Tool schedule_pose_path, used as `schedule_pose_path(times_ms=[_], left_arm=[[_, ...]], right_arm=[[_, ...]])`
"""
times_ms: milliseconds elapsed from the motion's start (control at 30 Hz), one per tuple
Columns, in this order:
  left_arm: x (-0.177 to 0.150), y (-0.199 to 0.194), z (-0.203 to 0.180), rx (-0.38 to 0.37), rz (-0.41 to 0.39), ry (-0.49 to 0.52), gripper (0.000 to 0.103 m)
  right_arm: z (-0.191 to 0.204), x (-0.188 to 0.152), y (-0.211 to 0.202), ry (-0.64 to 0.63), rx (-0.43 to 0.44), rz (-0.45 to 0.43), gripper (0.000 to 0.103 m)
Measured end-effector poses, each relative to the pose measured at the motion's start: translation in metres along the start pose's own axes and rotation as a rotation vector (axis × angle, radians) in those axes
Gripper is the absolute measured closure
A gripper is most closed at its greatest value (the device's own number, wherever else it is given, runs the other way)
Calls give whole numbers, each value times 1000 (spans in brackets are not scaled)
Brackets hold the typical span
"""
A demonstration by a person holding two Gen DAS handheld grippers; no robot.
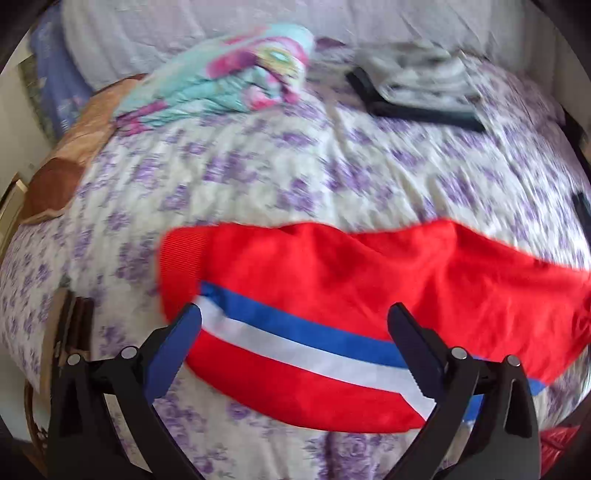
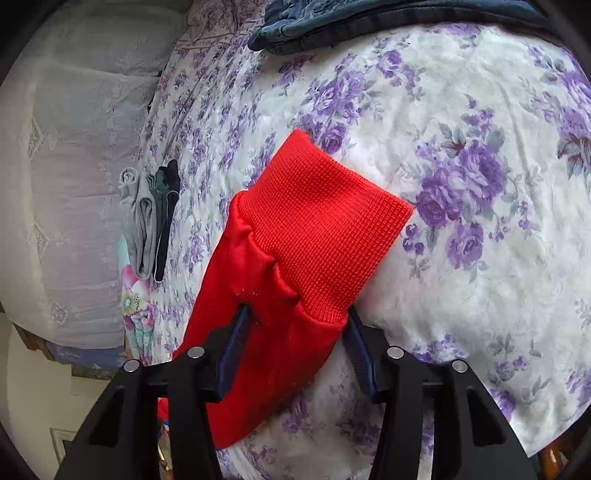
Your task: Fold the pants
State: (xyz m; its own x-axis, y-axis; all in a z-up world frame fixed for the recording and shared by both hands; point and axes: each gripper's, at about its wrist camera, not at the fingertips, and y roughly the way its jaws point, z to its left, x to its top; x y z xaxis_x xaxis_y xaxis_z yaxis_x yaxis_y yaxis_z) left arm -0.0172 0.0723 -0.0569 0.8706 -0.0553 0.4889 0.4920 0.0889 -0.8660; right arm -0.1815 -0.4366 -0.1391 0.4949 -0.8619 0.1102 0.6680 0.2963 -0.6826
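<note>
Red pants (image 1: 369, 273) with a blue and white side stripe (image 1: 295, 343) lie across the floral bed. In the left wrist view my left gripper (image 1: 295, 314) hovers just above them with its jaws wide apart; the striped part shows between the fingers and nothing is gripped. In the right wrist view a red pant leg (image 2: 266, 332) ends in a ribbed cuff (image 2: 317, 214) that rests on the sheet. My right gripper (image 2: 297, 315) is shut on this leg just behind the cuff, with bunched fabric filling the gap between the blue pads.
The bed has a white sheet with purple flowers (image 1: 258, 177). At the far side lie a turquoise and pink garment (image 1: 236, 81), a stack of folded grey and dark clothes (image 1: 421, 88) and a pale pillow (image 2: 74, 147). Dark denim (image 2: 332, 26) lies at the top.
</note>
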Motion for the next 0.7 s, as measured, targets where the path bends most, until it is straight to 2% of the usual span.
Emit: schedule_pose_path(times_ms=[67, 167, 300, 400, 467, 567, 667, 700], left_arm=[[-5, 12, -13, 28, 51, 60, 4], [-10, 23, -16, 44, 107, 75, 4], [-10, 13, -5, 56, 69, 41, 4], [-8, 5, 4, 61, 43, 12, 4], [-9, 1, 13, 80, 31, -7, 4], [-16, -6, 29, 96, 17, -53, 4], [-26, -15, 51, 94, 8, -127, 4], [-29, -17, 58, 95, 8, -150, 4]], right_arm=[[-4, -3, -2, 8, 5, -23, 80], [9, -11, -10, -54, -22, -81, 85], [74, -22, -18, -374, -149, -157, 87], [133, -38, -15, -622, -171, -168, 88], [174, -57, -1, -782, -152, -133, 88], [224, -101, 38, -1024, -135, -31, 88], [253, -154, 89, -1261, -150, 88, 88], [256, -174, 110, -1345, -182, 151, 88]])
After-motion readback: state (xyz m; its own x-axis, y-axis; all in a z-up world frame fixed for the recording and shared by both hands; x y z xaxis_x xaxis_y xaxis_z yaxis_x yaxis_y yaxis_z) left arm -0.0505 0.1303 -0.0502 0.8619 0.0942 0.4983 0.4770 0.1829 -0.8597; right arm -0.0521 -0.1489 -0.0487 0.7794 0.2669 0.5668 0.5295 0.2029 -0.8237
